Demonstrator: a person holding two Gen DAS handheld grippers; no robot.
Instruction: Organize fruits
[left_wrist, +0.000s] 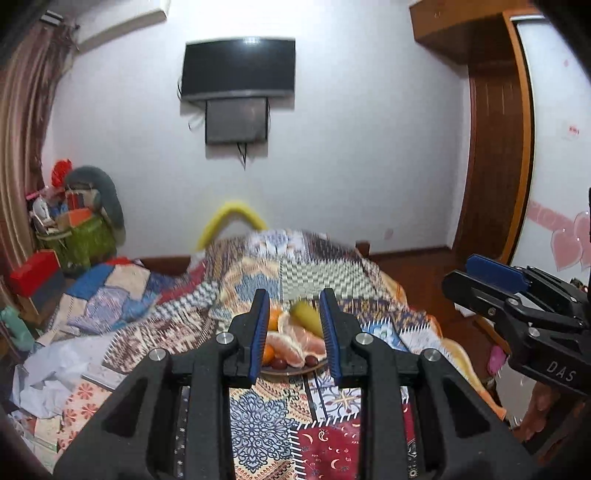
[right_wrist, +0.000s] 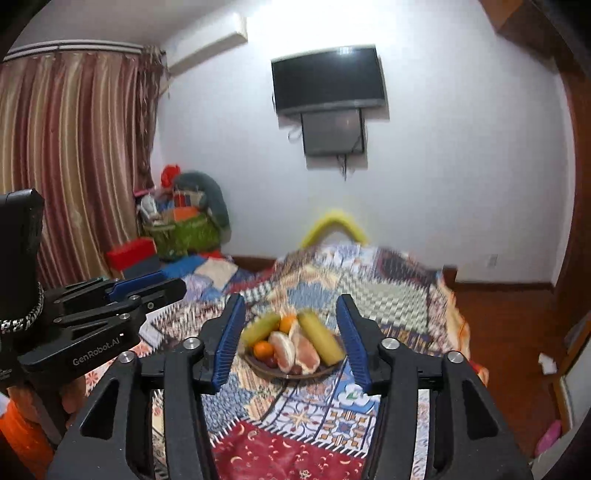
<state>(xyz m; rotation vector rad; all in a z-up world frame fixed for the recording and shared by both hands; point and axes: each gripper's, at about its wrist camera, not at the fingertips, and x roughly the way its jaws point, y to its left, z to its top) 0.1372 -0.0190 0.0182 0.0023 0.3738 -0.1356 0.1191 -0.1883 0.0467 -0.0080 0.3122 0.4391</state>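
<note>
A brown plate (right_wrist: 258, 366) of fruit sits on a patchwork bedspread (right_wrist: 295, 424). On it lie yellow-green mangoes (right_wrist: 320, 341), oranges (right_wrist: 263, 349), peeled pomelo pieces (right_wrist: 306, 350) and dark grapes (right_wrist: 271, 362). The plate also shows in the left wrist view (left_wrist: 280, 371), with pomelo (left_wrist: 295, 341), an orange (left_wrist: 272, 318) and a mango (left_wrist: 306, 317). My left gripper (left_wrist: 294, 334) is open and empty, short of the plate. My right gripper (right_wrist: 291, 341) is open and empty, its fingers framing the plate from a distance.
The bed fills the middle of the room. A green basket (right_wrist: 181, 232) of clutter and a red box (right_wrist: 131, 253) stand at the back left by the curtain. A TV (right_wrist: 328, 79) hangs on the far wall. Wooden floor (right_wrist: 506, 332) lies to the right.
</note>
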